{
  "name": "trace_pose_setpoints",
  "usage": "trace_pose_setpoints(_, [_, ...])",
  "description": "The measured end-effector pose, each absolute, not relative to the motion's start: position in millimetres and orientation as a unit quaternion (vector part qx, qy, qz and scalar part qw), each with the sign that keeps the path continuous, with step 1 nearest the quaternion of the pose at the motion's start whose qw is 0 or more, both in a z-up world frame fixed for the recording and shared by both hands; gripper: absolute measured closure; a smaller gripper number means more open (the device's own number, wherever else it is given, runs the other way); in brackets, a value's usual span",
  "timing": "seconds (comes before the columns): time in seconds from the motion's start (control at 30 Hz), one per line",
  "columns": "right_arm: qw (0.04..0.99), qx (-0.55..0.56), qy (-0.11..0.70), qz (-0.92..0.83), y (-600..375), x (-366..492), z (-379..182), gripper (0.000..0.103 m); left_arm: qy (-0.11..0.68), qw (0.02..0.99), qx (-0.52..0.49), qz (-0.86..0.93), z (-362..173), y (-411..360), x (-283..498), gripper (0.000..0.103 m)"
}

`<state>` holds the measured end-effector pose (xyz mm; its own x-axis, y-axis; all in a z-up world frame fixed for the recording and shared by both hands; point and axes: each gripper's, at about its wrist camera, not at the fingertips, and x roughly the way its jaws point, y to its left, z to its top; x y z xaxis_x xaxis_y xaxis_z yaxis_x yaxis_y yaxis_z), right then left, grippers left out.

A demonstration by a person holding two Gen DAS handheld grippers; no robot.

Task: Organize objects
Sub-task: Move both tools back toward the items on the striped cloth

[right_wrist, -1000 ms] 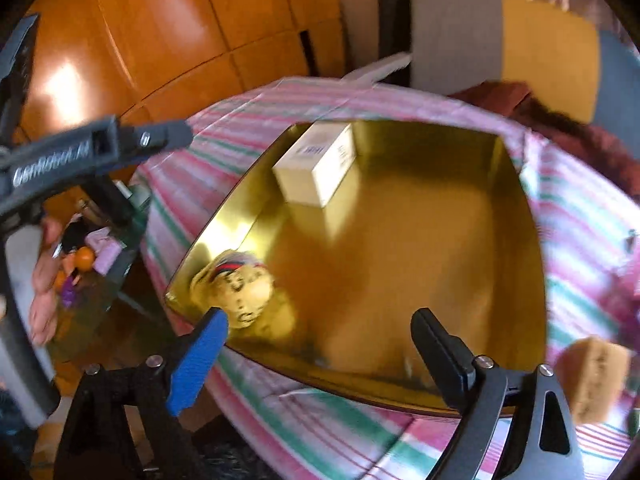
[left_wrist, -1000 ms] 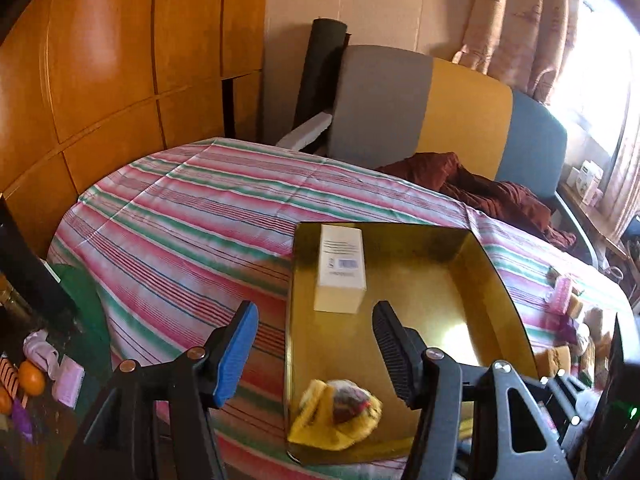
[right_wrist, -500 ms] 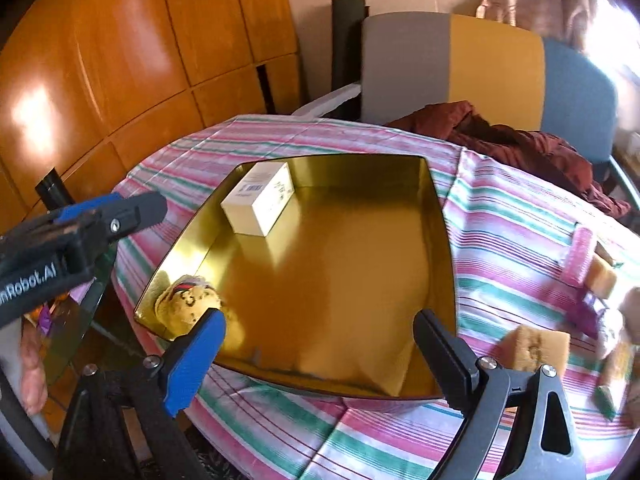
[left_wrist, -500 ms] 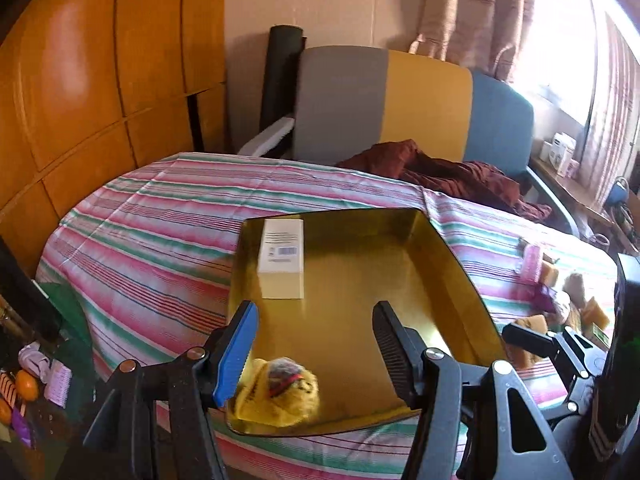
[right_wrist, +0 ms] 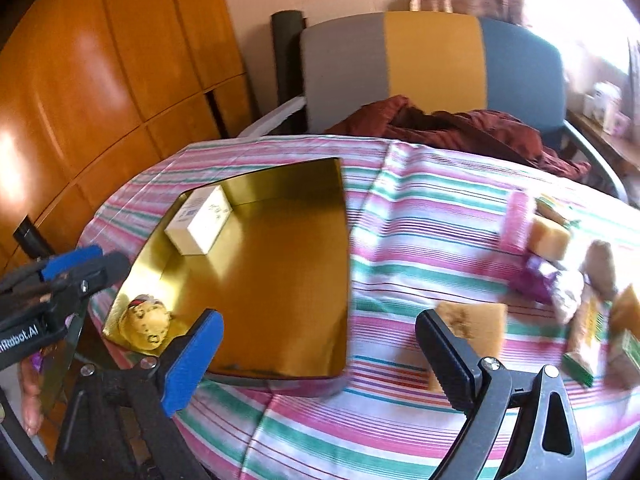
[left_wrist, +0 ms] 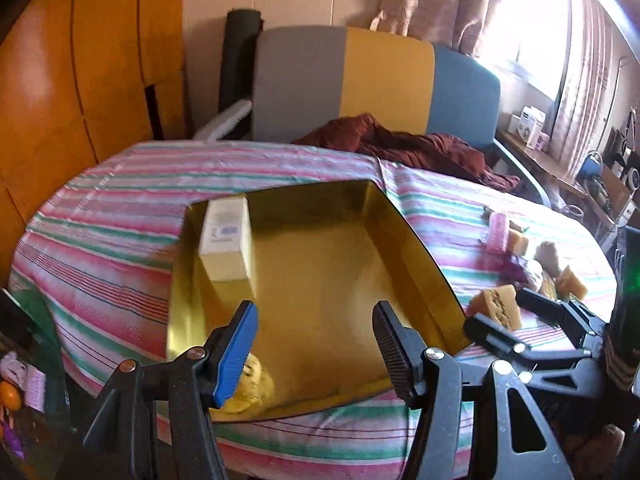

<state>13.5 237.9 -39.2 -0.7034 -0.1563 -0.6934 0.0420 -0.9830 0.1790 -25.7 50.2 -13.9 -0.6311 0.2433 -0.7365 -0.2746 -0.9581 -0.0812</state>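
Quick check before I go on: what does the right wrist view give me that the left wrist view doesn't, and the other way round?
Only the right wrist view shows the green-edged packets at the far right of the pile, and a hand at the left edge.

Only the left wrist view shows the lit window, the cluttered shelf beneath it, and an orange ball low on the left.

Both show the gold tray holding the white box and the yellow plush toy, the sponge block outside the tray, the striped cloth, and the chair.
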Motion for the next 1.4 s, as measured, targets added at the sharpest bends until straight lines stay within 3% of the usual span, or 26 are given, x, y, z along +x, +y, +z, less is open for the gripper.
trace_pose_setpoints(0.27, [-0.017,0.382,-0.108,-0.918,298.4,30.9,-46.2,0.005,0.029,0.201,-0.412,0.888,-15.3,81.4,-25.8,0.043])
trace_pose_setpoints(0.67, [-0.122,0.377,-0.158,-0.904,392.1,58.3,-53.4,0.005,0.067,0.323,-0.424,0.843,-17.5,196.7,-59.6,0.044])
trace_pose_setpoints(1.4, [-0.138,0.396,-0.166,-0.892,435.0,40.2,-70.8,0.005,0.038,0.398,-0.497,0.770,-75.2,348.2,-148.4,0.049])
